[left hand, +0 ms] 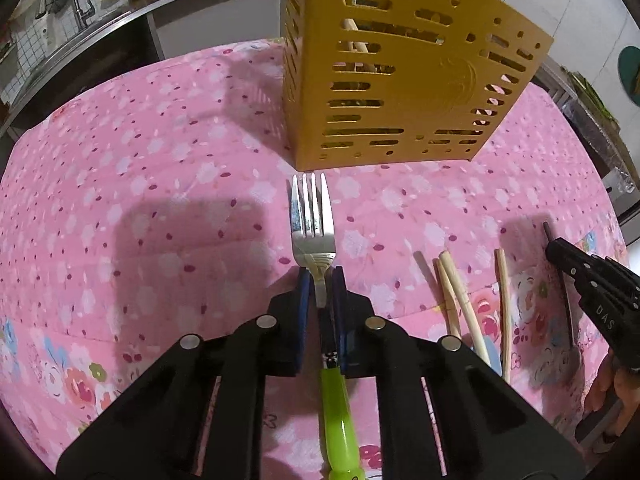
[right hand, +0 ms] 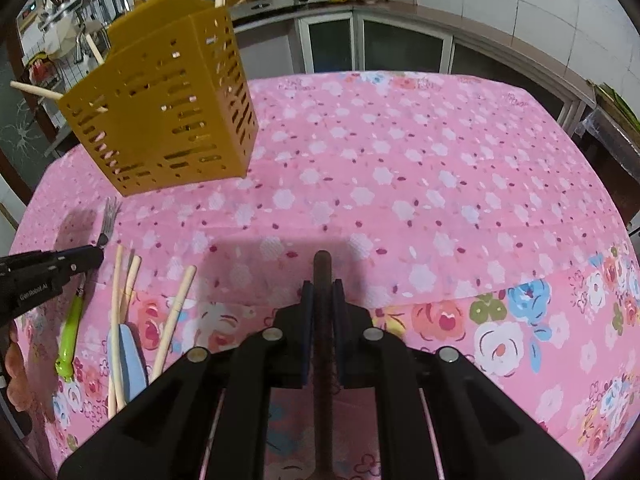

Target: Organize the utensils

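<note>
My left gripper (left hand: pixel 320 276) is shut on the neck of a fork (left hand: pixel 313 216) with a green handle, tines pointing at the yellow slotted utensil holder (left hand: pixel 400 76) just ahead. The holder has wooden sticks in it. My right gripper (right hand: pixel 322 288) is shut on a dark brown chopstick (right hand: pixel 322 276); it also shows in the left wrist view (left hand: pixel 592 280). Several pale wooden chopsticks (left hand: pixel 460 296) lie on the pink floral tablecloth between the grippers, beside a light blue utensil (right hand: pixel 130 356). In the right wrist view the holder (right hand: pixel 160 108), the fork (right hand: pixel 108 220) and my left gripper (right hand: pixel 96 256) are at the left.
The pink floral tablecloth (right hand: pixel 400 184) covers the table. A kitchen counter with a sink (left hand: pixel 80 12) is behind at the left, cabinets and a stove top (right hand: pixel 360 40) at the back. A shelf (left hand: pixel 592 112) stands past the table's right edge.
</note>
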`<state>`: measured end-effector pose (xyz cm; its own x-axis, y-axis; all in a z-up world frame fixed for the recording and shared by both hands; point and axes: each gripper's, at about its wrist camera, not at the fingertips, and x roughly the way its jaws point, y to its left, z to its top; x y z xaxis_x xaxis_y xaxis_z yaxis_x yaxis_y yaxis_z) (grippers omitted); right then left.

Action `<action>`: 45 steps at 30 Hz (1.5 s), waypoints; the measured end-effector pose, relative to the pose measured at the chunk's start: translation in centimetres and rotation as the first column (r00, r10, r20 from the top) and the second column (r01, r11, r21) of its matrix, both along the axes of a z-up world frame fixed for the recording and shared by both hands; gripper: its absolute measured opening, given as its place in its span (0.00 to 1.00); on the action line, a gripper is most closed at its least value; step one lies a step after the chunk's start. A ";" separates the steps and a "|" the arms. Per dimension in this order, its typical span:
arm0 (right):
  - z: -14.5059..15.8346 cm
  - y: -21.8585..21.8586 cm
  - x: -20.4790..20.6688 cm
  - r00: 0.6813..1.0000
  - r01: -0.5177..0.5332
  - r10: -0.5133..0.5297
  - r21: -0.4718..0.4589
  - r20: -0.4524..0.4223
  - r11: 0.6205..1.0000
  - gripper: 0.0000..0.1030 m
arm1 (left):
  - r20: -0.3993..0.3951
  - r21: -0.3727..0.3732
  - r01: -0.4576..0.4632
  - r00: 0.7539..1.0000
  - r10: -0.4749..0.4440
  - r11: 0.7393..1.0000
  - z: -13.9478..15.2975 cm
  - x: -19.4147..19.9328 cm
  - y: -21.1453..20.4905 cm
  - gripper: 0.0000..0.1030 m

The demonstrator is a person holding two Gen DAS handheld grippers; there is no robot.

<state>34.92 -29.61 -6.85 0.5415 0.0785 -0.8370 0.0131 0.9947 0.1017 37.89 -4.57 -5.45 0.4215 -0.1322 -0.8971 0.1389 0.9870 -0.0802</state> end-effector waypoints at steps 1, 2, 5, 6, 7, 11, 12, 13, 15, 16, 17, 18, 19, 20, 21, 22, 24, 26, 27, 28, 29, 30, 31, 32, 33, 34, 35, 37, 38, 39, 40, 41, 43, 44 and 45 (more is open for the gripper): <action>0.0 0.1 0.1 1.000 0.000 0.000 -0.005 -0.011 1.000 0.09 | -0.005 0.010 0.005 1.000 -0.005 1.000 0.0 0.2 -0.1 0.08; 0.0 0.2 0.4 1.000 -0.002 0.001 -0.014 -0.029 1.000 0.09 | -0.011 0.011 0.005 1.000 -0.005 1.000 0.0 0.5 -0.2 0.07; 0.1 0.4 1.1 0.997 -0.005 0.003 -0.030 -0.072 1.000 0.09 | -0.015 -0.004 -0.004 1.000 0.004 1.000 0.1 0.5 0.0 0.05; 0.1 0.5 1.2 0.997 -0.009 0.007 -0.035 -0.078 0.999 0.09 | -0.009 -0.008 -0.006 1.000 0.006 1.000 0.1 0.4 0.1 0.05; 0.2 0.5 1.2 0.997 -0.012 0.009 -0.037 -0.079 0.999 0.09 | -0.004 -0.013 -0.008 1.000 0.008 1.000 0.1 0.3 0.2 0.05; 0.8 0.0 0.3 0.999 0.001 -0.001 -0.009 -0.035 1.000 0.09 | 0.032 -0.057 -0.023 0.999 0.025 0.998 0.8 -1.1 1.1 0.04; 1.3 -0.2 -0.1 1.000 0.002 -0.002 0.006 -0.011 1.000 0.09 | 0.049 -0.066 -0.024 0.998 0.027 0.998 1.0 -1.7 1.0 0.04; 1.9 -0.4 -0.7 1.000 0.001 -0.002 0.026 0.024 1.000 0.09 | 0.077 -0.080 -0.027 0.996 0.033 0.996 1.6 -2.4 1.4 0.04; 3.0 -0.5 -1.5 0.997 -0.008 0.003 0.052 0.078 0.999 0.09 | 0.120 -0.108 -0.035 0.992 0.048 0.993 2.6 -3.4 1.9 0.04; 3.5 -0.5 -2.0 0.995 -0.010 0.004 0.057 0.104 0.998 0.09 | 0.157 -0.130 -0.038 0.986 0.058 0.991 3.3 -4.2 2.3 0.04; 4.2 -0.5 -2.5 0.990 -0.011 0.002 0.062 0.138 0.998 0.09 | 0.181 -0.141 -0.037 0.981 0.063 0.989 3.8 -4.6 2.6 0.04; 4.8 -0.5 -3.0 0.986 -0.014 0.003 0.069 0.169 0.998 0.09 | 0.211 -0.151 -0.036 0.975 0.068 0.988 4.4 -5.2 2.7 0.04; 5.3 -0.5 -3.4 0.981 -0.015 0.001 0.071 0.195 0.997 0.09 | 0.257 -0.165 -0.031 0.964 0.073 0.986 5.2 -6.1 2.8 0.04; 6.1 -0.5 -4.0 0.972 -0.014 -0.004 0.074 0.233 0.997 0.09 | 0.279 -0.171 -0.028 0.957 0.075 0.985 5.6 -6.6 2.5 0.04; 6.4 -0.3 -4.2 0.967 -0.017 -0.003 0.079 0.254 0.997 0.09 | 0.303 -0.180 -0.024 0.950 0.079 0.983 6.1 -7.1 2.6 0.04; 6.8 -0.3 -4.6 0.961 -0.021 -0.003 0.081 0.278 0.997 0.09 | 0.332 -0.191 -0.019 0.940 0.083 0.981 6.7 -7.6 2.7 0.04; 7.9 0.0 -5.4 0.943 -0.024 0.000 0.067 0.333 0.997 0.09 | 0.382 -0.198 -0.015 0.920 0.091 0.980 7.9 -8.3 2.8 0.04; 8.7 0.2 -5.8 0.927 -0.024 0.000 0.060 0.374 0.998 0.09 | 0.402 -0.195 -0.013 0.911 0.092 0.981 8.7 -8.5 2.9 0.04; 9.1 0.2 -6.1 0.917 -0.024 -0.003 0.062 0.398 0.998 0.09 | 0.409 -0.196 -0.014 0.907 0.094 0.980 8.9 -8.2 3.0 0.04; 9.5 0.2 -6.1 0.912 -0.026 -0.004 0.067 0.411 0.997 0.09 | 0.423 -0.198 -0.014 0.901 0.098 0.980 9.2 -8.4 3.0 0.04; 9.9 0.1 -6.3 0.900 -0.029 -0.007 0.077 0.435 0.997 0.09 | 0.437 -0.199 -0.014 0.893 0.102 0.980 9.7 -8.6 3.1 0.04; 10.2 0.0 -6.3 0.891 -0.035 -0.009 0.088 0.454 0.995 0.09 | 0.446 -0.201 -0.013 0.889 0.103 0.979 9.9 -8.8 3.1 0.04; 10.5 -0.2 -6.4 0.886 -0.040 -0.010 0.098 0.463 0.994 0.09 | 0.460 -0.207 -0.008 0.882 0.105 0.978 10.4 -9.0 3.2 0.00; 10.7 -0.3 -6.3 0.883 -0.040 -0.016 0.110 0.469 0.993 0.09 | 0.472 -0.211 -0.005 0.875 0.106 0.978 10.9 -9.2 3.2 0.00; 10.9 -0.6 -6.1 0.882 -0.044 -0.022 0.129 0.471 0.991 0.09 | 0.487 -0.211 -0.002 0.867 0.107 0.977 11.3 -9.4 3.2 0.00; 11.0 -0.8 -6.0 0.880 -0.049 -0.029 0.151 0.475 0.987 0.09 | 0.508 -0.206 0.002 0.855 0.105 0.979 12.0 -9.6 3.1 0.00; 11.1 -0.7 -6.1 0.877 -0.047 -0.034 0.156 0.479 0.987 0.09 | 0.523 -0.199 0.010 0.847 0.098 0.980 12.6 -9.8 3.0 0.00; 11.3 -0.7 -6.0 0.869 -0.042 -0.037 0.149 0.493 0.988 0.09 | 0.535 -0.183 0.018 0.840 0.084 0.983 13.5 -9.8 2.6 0.00; 11.4 -0.6 -5.9 0.871 -0.043 -0.032 0.140 0.491 0.989 0.09 | 0.528 -0.180 0.018 0.845 0.081 0.984 13.6 -9.7 2.5 0.00; 11.4 -0.5 -5.8 0.875 -0.042 -0.029 0.135 0.483 0.990 0.09 | 0.510 -0.174 0.019 0.857 0.074 0.984 13.6 -9.4 2.4 0.00; 11.2 -0.4 -5.7 0.881 -0.038 -0.028 0.129 0.472 0.991 0.09 | 0.485 -0.172 0.020 0.872 0.067 0.985 13.4 -8.9 2.4 0.00; 10.9 -0.5 -5.4 0.892 -0.032 -0.027 0.121 0.451 0.992 0.09 | 0.470 -0.168 0.013 0.880 0.068 0.986 13.0 -8.6 2.4 0.00; 10.1 -0.7 -5.2 0.905 -0.017 -0.034 0.116 0.423 0.993 0.09 | 0.437 -0.151 0.008 0.898 0.060 0.989 11.9 -7.9 2.5 0.00; 9.6 -1.1 -5.1 0.913 -0.008 -0.042 0.119 0.407 0.993 0.09 | 0.421 -0.152 0.004 0.905 0.061 0.988 11.2 -7.7 2.7 0.00; 9.1 -1.4 -4.9 0.920 -0.001 -0.046 0.122 0.389 0.993 0.09 | 0.408 -0.154 0.003 0.911 0.060 0.988 10.6 -7.6 2.8 0.00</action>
<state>29.99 -30.99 2.24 0.8262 0.1470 -0.5439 -0.0293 0.9753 0.2191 30.27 -1.77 5.17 0.7536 -0.2321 -0.6150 0.1630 0.9724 -0.1672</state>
